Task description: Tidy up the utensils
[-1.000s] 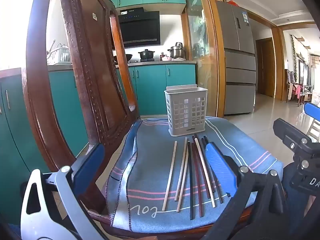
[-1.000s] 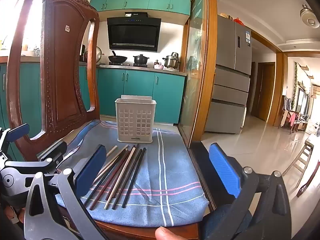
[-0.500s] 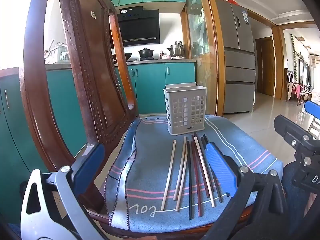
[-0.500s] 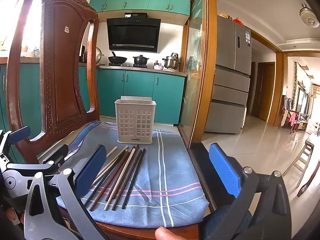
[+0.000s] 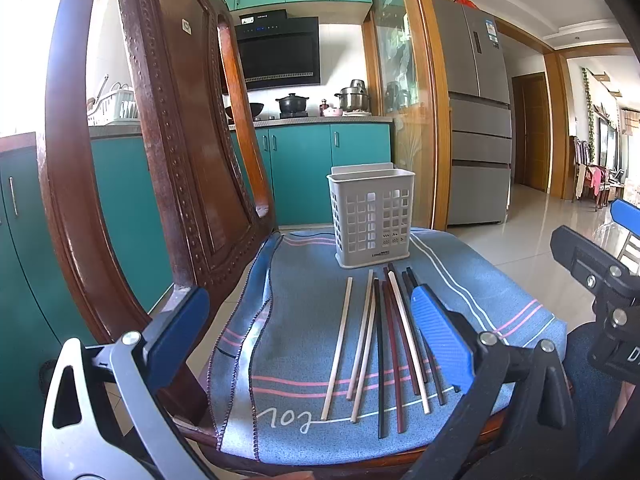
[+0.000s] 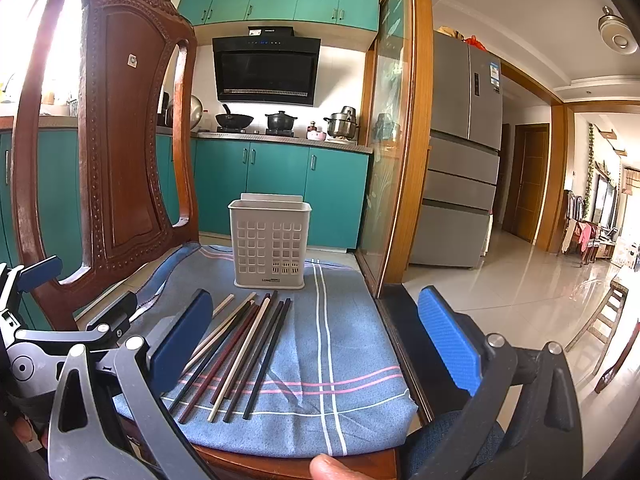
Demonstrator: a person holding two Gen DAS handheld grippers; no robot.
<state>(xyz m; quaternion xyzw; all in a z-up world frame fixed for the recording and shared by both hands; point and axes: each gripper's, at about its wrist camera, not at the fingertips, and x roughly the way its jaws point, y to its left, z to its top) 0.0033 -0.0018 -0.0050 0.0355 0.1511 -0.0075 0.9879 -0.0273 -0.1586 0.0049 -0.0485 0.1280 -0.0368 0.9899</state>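
Several chopsticks (image 5: 384,344), pale, dark red and black, lie side by side on a blue striped cloth (image 5: 304,312) over a wooden chair seat. They also show in the right wrist view (image 6: 240,344). A white perforated utensil basket (image 5: 371,216) stands upright just beyond their far ends; it also shows in the right wrist view (image 6: 270,240). My left gripper (image 5: 312,332) is open and empty, hovering above the near ends. My right gripper (image 6: 316,332) is open and empty, to the right of the chopsticks.
The carved wooden chair back (image 5: 180,160) rises at the left. A wood-framed glass door (image 6: 396,140) stands right of the seat. Teal kitchen cabinets (image 6: 280,180) and a fridge (image 6: 460,140) are behind. Tiled floor (image 6: 520,288) lies to the right.
Both grippers have shifted very slightly; the view of the chair and basket has barely moved. Nothing was taken hold of or let go.
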